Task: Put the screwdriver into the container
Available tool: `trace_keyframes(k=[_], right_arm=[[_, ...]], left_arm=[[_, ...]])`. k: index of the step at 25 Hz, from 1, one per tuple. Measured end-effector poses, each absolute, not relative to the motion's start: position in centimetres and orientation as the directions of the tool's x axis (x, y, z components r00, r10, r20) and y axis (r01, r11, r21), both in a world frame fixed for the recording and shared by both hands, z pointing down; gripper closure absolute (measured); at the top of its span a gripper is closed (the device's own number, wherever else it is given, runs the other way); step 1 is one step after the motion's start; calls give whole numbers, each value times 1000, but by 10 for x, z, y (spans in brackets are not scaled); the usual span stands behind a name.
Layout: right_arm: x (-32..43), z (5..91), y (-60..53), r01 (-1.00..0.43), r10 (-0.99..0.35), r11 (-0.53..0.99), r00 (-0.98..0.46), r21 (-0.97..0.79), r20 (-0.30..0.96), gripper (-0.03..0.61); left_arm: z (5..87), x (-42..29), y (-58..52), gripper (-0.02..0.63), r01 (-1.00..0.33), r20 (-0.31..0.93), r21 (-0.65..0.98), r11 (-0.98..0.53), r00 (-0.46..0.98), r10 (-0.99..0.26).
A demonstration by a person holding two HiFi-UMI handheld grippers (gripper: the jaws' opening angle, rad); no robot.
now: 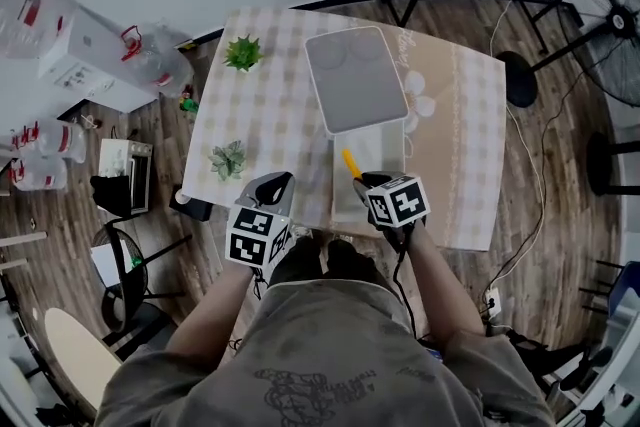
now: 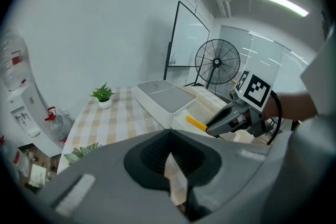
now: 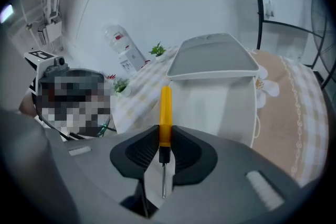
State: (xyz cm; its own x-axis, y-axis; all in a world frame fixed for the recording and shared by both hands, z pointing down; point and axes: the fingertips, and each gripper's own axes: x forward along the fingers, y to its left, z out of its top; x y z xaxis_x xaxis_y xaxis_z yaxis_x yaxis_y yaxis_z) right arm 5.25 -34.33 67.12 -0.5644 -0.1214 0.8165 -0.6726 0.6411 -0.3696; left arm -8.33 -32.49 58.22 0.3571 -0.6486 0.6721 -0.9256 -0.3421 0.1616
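On the checked tabletop (image 1: 270, 105) sits an open white container (image 1: 385, 150). The right tool (image 1: 368, 181) pinches a yellow-handled screwdriver (image 3: 165, 113) over its near end. The left tool (image 1: 278, 183) is pressed together, empty.

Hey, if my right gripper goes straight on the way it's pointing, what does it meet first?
Likely the white container. The right gripper points across its open inside with the screwdriver handle leading, so the handle would probably meet the far wall, by the lid. Depth is hard to judge.
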Motion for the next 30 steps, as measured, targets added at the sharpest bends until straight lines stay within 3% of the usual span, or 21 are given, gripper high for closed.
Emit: trace_keyframes(k=[5, 17, 23, 30], right_arm=[[52, 701, -345, -692, -66, 633, -495, -347, 867, 480], [51, 724, -347, -722, -73, 620, -444, -308, 893, 475], [52, 689, -356, -730, -154, 609, -492, -310, 857, 485], [51, 597, -387, -733, -352, 610, -591, -301, 725, 540]], left_arm=[[596, -94, -326, 612, -927, 686, 183, -328, 359, -633], [611, -106, -332, 612, -920, 703, 203, -335, 375, -605], [593, -109, -341, 612, -915, 679, 189, -356, 384, -626], [539, -110, -364, 612, -902, 601, 137, -408, 403, -690]])
